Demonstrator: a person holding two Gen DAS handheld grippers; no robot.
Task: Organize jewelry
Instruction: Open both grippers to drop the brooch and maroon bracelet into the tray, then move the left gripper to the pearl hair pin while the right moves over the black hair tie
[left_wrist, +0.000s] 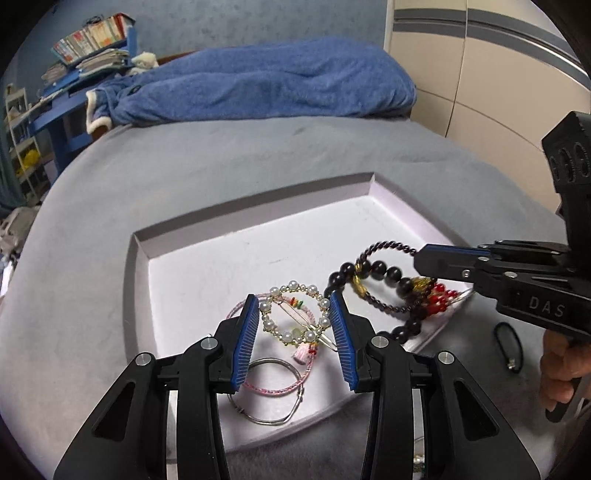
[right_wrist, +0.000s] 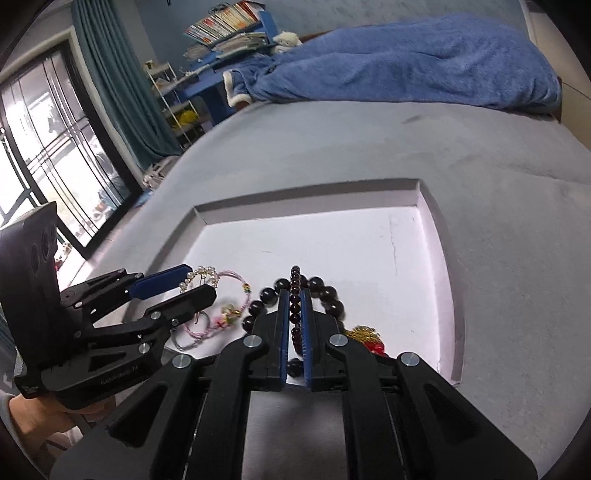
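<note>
A shallow white tray (left_wrist: 236, 254) lies on the grey bed. My left gripper (left_wrist: 294, 308) is open, its pads either side of a pearl ring hair clip (left_wrist: 295, 314) resting in the tray over a pink cord bracelet (left_wrist: 275, 387) and a silver wire hoop (left_wrist: 266, 417). My right gripper (right_wrist: 294, 297) is shut on a thin dark-red bead bracelet (right_wrist: 294, 295), held over the tray's near right part. A large black bead bracelet (left_wrist: 373, 273) with gold and red charms hangs tangled with it. The right gripper (left_wrist: 419, 256) also shows in the left wrist view.
A black hair tie (left_wrist: 509, 343) lies on the bed right of the tray. A blue blanket (left_wrist: 266, 85) is heaped at the bed's far end. A blue shelf with books (left_wrist: 88, 40) stands far left. A window and curtain (right_wrist: 110, 74) are at the left.
</note>
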